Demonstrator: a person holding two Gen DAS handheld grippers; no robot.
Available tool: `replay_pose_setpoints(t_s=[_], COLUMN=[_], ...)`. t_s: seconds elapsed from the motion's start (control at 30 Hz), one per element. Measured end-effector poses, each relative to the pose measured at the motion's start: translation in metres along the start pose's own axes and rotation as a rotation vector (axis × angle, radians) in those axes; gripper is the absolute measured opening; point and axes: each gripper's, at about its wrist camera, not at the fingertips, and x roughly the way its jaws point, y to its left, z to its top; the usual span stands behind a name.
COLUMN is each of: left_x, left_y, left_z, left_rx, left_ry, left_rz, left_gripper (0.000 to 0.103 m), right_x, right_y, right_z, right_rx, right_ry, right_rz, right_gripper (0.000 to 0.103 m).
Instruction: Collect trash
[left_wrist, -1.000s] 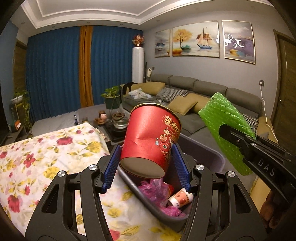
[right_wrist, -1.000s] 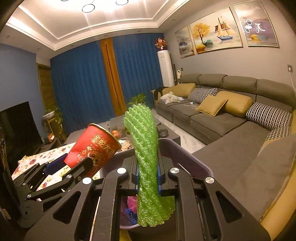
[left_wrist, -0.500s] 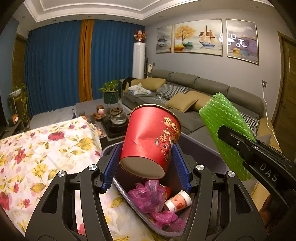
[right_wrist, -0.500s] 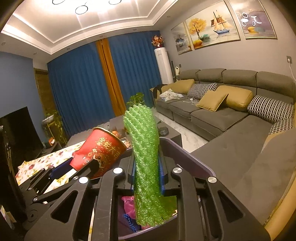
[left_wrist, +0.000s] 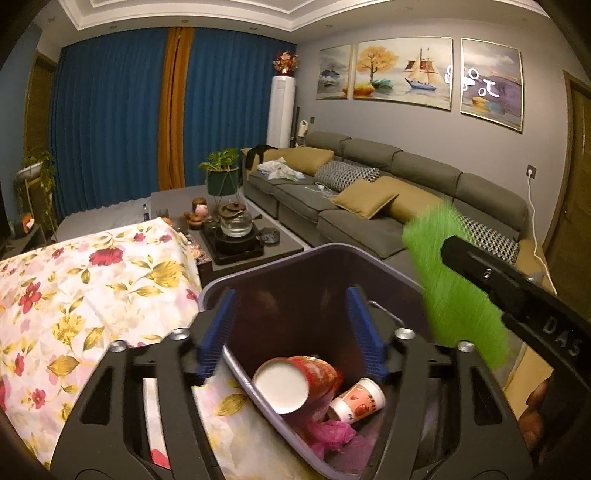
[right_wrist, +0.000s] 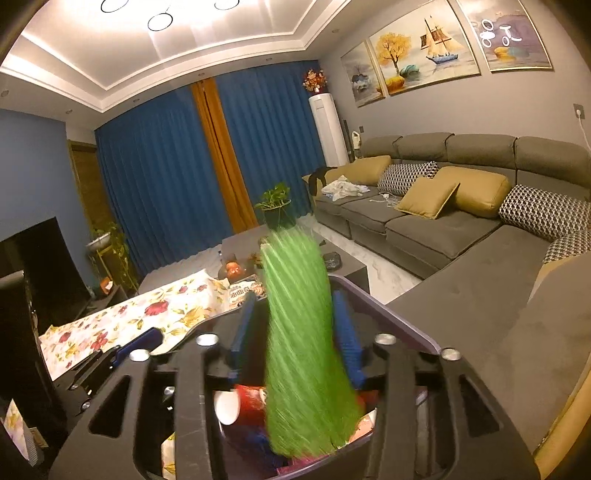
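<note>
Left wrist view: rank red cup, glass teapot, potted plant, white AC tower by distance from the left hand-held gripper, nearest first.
1. Red cup: in the bin, just below the left hand-held gripper.
2. Glass teapot: coffee table.
3. Potted plant: behind the teapot.
4. White AC tower: far wall corner.

Both tools' jaws are opening: red cup (left_wrist: 295, 384) dropped into the bin (left_wrist: 258, 277), green netting (right_wrist: 299, 332) slipping free.

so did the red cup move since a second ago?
Yes. The red cup left the left claw, now open, and dropped down into the purple bin, lying on its side.
</note>
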Motion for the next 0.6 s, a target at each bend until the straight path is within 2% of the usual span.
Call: replay_pose_setpoints(t_s=[0.07,0.3,0.6], left_x=[-0.002,-0.018,-0.042], left_y=[0.001,0.013,0.035], left_z=[-0.001,-0.001,-0.015], left_rx=[0.001,-0.03,-0.044], left_ry=[0.0,-0.008,0.014], left_rz=[0.004,0.022,0.087], left_gripper=[0.071,0.081,0.086], right_x=[-0.002,-0.013,-0.031], right_y=[0.001,0.002,0.012], right_z=[0.0,0.0,-0.008], right_rx=[0.0,0.012,-0.019], right_ry=[-0.003,-0.008,-0.003], right_rz=[0.0,-0.006,-0.025], right_gripper=[0.053,0.072,0.079])
